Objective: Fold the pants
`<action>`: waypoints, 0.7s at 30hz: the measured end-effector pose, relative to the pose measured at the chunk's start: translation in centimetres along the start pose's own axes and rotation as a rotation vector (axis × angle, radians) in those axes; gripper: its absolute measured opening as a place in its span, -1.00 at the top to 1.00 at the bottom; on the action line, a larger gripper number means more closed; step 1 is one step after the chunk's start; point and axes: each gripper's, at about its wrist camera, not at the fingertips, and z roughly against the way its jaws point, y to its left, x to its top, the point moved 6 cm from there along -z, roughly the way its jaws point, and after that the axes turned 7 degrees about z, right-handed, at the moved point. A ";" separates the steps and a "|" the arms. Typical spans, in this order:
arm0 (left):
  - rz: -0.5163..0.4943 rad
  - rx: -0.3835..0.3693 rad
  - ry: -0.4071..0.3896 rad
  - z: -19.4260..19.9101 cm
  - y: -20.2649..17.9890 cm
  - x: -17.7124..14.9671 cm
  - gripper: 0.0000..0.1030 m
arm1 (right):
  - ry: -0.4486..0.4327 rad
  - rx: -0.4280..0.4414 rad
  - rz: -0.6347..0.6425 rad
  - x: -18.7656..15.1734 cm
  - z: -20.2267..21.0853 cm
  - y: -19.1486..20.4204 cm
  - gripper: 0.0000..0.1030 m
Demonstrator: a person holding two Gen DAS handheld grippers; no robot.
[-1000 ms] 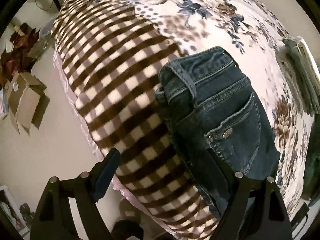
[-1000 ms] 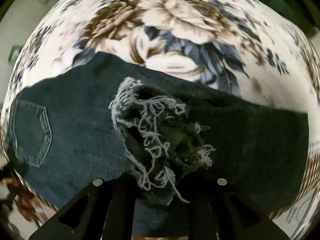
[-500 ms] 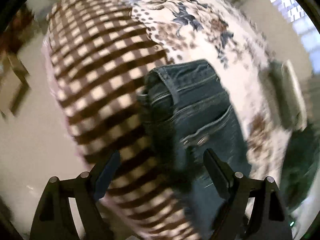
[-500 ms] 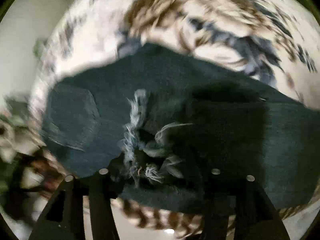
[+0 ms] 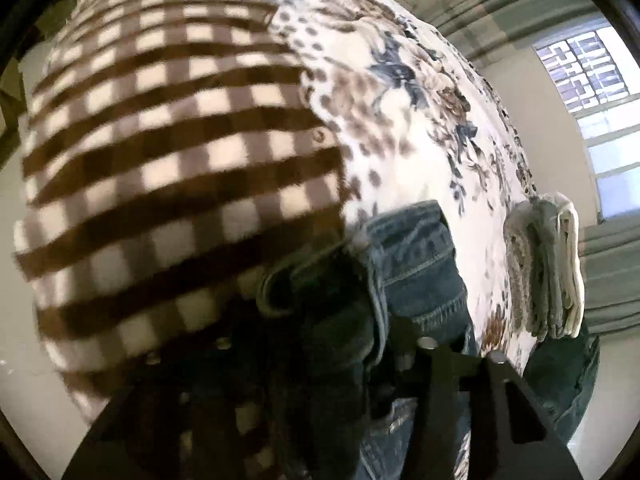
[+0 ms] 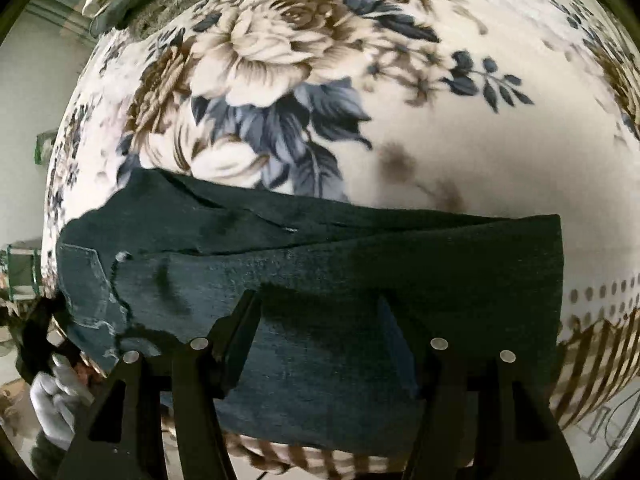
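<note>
The pants (image 6: 328, 272), dark blue jeans, lie folded across the bed (image 6: 440, 152) near its front edge, forming a long band that runs parallel to that edge. In the right wrist view a back pocket (image 6: 82, 276) shows at the band's left end, with a frayed pale edge just beside it, and the band's right end is cut square well short of the bed's dotted border. In the left wrist view the waistband end (image 5: 412, 248) lies where the blanket's brown check meets its flowered part, close to the bed's edge.

The right tool (image 6: 320, 320) hangs over the middle of the band with its jaws spread fairly wide; they have just been opening, and nothing is pinched between them, the denim lying flat beneath. The left tool (image 5: 320, 344) is pressed down at the waistband; its jaws have just been closing, with bunched denim between them, but shadow and blur hide whether the pads actually press the cloth.

A white-gloved hand (image 6: 56, 396) shows at the lower left of the right wrist view. A stack of folded cloths (image 5: 544, 272) sits on the bed just beyond the waistband.
</note>
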 end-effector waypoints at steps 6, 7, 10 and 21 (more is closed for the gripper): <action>-0.103 -0.037 -0.083 2.5 -2.0 -0.5 0.51 | 0.005 -0.043 0.051 0.1 -1.1 1.2 -0.26; -0.140 -0.051 -0.102 3.5 -2.9 -0.8 0.54 | 0.006 -0.042 0.054 0.0 -1.0 1.2 -0.26; -0.260 -0.090 -0.153 7.6 -6.2 -2.7 0.58 | 0.009 -0.017 0.065 -0.1 -0.6 1.2 -0.31; -0.581 -0.166 -0.249 17.4 -17.1 -18.3 0.61 | 0.010 0.042 0.076 -0.8 3.9 -2.1 -0.73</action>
